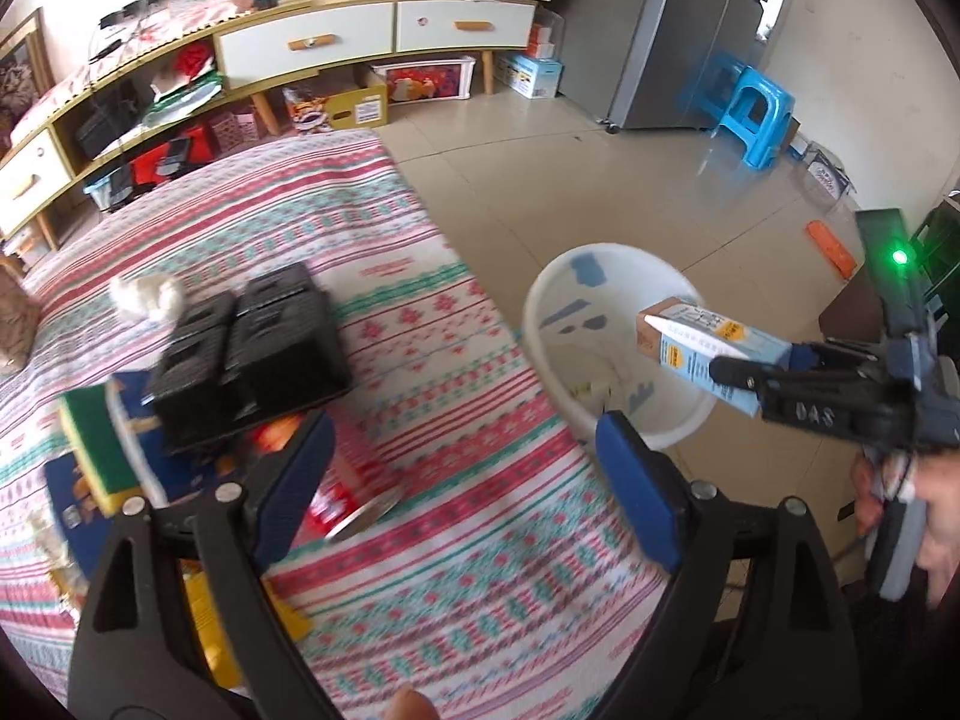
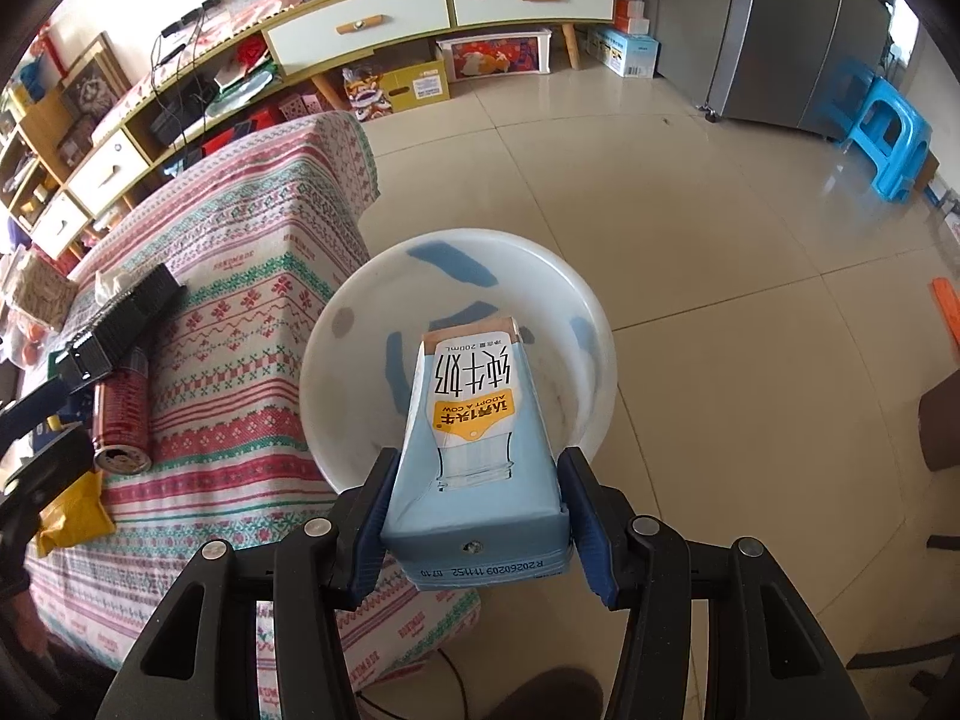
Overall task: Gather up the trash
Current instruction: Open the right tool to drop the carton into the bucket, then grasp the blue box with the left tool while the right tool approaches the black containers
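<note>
My right gripper point(image 2: 477, 516) is shut on a light-blue milk carton point(image 2: 474, 438) and holds it over the white trash bin point(image 2: 336, 360) that stands on the floor beside the table. The left wrist view shows the same carton point(image 1: 699, 348) above the bin point(image 1: 540, 324). My left gripper point(image 1: 462, 480) is open and empty above the patterned tablecloth. A red can point(image 2: 120, 414) lies on its side on the table; it shows blurred by my left finger point(image 1: 336, 504). A white crumpled tissue point(image 1: 147, 297) lies further back.
A black slotted box point(image 1: 252, 354), a green-yellow sponge point(image 1: 99, 456) and a yellow packet point(image 2: 72, 516) lie on the table point(image 1: 468, 588). A blue stool point(image 2: 888, 138), a fridge point(image 2: 774, 30) and an orange object point(image 2: 948, 312) stand on the tiled floor.
</note>
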The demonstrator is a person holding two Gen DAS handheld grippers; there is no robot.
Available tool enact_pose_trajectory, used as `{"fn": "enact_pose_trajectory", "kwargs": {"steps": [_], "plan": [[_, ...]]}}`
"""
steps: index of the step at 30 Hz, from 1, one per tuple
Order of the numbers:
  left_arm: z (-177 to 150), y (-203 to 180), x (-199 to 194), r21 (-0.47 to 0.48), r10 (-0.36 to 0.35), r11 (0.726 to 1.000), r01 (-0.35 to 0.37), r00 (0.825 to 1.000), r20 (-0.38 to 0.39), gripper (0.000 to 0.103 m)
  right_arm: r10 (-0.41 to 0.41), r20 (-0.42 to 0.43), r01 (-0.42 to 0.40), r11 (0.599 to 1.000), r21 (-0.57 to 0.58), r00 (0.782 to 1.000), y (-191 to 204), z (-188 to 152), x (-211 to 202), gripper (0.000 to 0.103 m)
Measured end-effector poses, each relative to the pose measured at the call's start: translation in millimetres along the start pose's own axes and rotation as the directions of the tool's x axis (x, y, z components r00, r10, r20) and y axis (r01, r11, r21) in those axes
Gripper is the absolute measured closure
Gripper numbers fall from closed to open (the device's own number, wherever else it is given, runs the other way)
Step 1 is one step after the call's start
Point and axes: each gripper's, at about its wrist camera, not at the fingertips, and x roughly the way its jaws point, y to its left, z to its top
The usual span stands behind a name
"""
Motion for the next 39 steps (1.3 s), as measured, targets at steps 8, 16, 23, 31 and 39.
{"fn": "enact_pose_trajectory", "kwargs": {"steps": [8,16,23,31,39], "plan": [[-22.7,35.6,-32.4,-0.041,0.053,0.998,-0.053,0.999,0.007,0.007,-0.035,-0.007,0.034,0.999,-0.032,0.999,14.8,1.8,4.6,0.022],[-39.7,77.2,-49.2,-0.132,0.101,0.986,-0.099,0.995,0.003,0.006,-0.068,0.023,0.069,0.993,-0.092,0.997,33.9,-4.9,-8.7,0.021],[-56.4,121.5,-61.7,-0.212,0.123,0.969,-0.124,0.992,-0.018,0.006,-0.042,0.061,0.050,0.990,-0.130,0.997,54.3,-12.5,-26.1,0.020],[-79.7,163.1,-73.0,-0.287,0.137,0.947,-0.145,0.989,-0.047,0.006,0.010,0.076,0.004,0.984,-0.179,0.997,86.7,-18.0,-35.5,0.019],[-100.8,198.6,-70.1,-0.373,0.119,0.915,-0.151,0.987,-0.108,0.006,0.042,0.065,-0.025,0.969,-0.247,0.997,127.7,-19.3,-30.7,0.018]]}}
